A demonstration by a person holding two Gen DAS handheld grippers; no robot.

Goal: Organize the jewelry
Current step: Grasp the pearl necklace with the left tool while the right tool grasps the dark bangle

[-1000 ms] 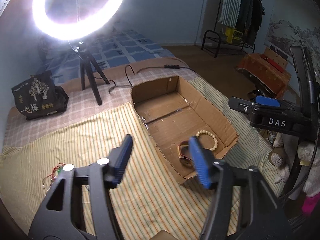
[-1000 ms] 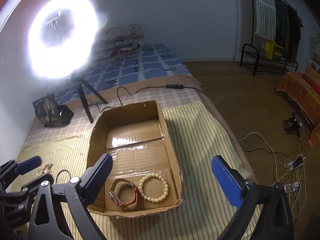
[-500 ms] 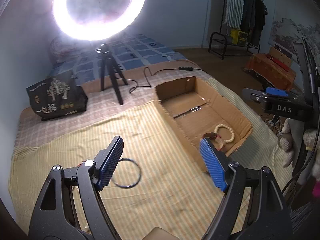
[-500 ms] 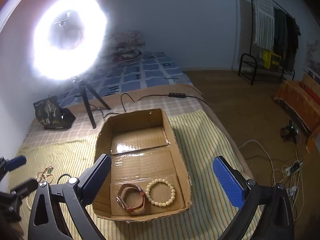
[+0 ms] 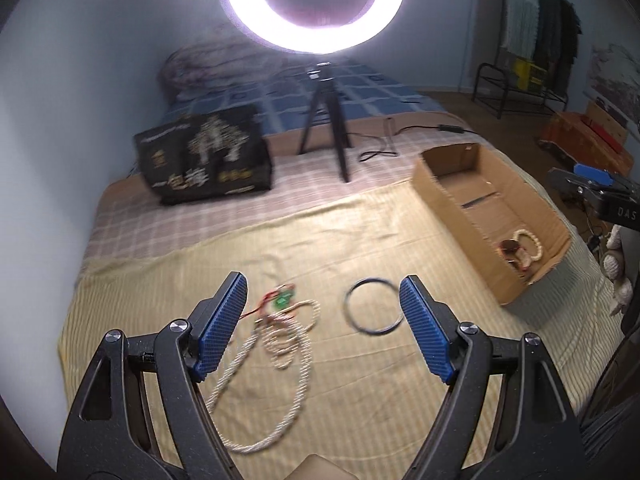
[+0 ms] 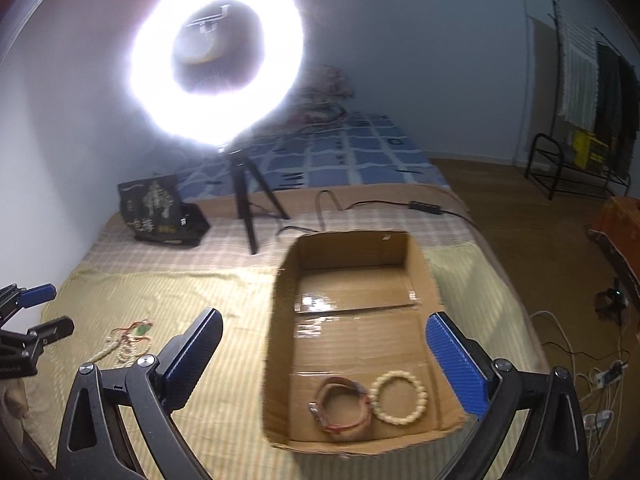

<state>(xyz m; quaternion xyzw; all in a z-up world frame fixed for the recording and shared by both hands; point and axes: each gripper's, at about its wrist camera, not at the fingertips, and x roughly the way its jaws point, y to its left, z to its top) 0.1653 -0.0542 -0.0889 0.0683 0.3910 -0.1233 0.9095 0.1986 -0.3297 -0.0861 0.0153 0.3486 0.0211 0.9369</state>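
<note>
Left wrist view, nearest first: left gripper [image 5: 322, 328] spread wide over the striped yellow cloth [image 5: 360, 392], holding nothing. Between and just beyond its blue pads [image 5: 219, 328], a long pale beaded necklace [image 5: 276, 360] loosely coiled on the cloth, a small red-and-green charm [image 5: 280, 300] at its far end. Just beside the right pad, a dark thin bangle [image 5: 372, 306] flat on the cloth, apart from the necklace. Farther right, an open cardboard box [image 5: 456, 216] on the bed. Beyond, a black printed bag [image 5: 208, 154], a tripod [image 5: 324, 128] and a glaring ring light [image 5: 312, 4].

Right wrist view, nearest first: right gripper [image 6: 324, 356] likewise spread wide and empty, poised over the box's near end. Inside, at the near wall, a brown-strapped watch [image 6: 340, 404] and a cream bead bracelet [image 6: 398, 398], side by side and touching or nearly so. Far left, the other gripper's tips over the necklace.
</note>
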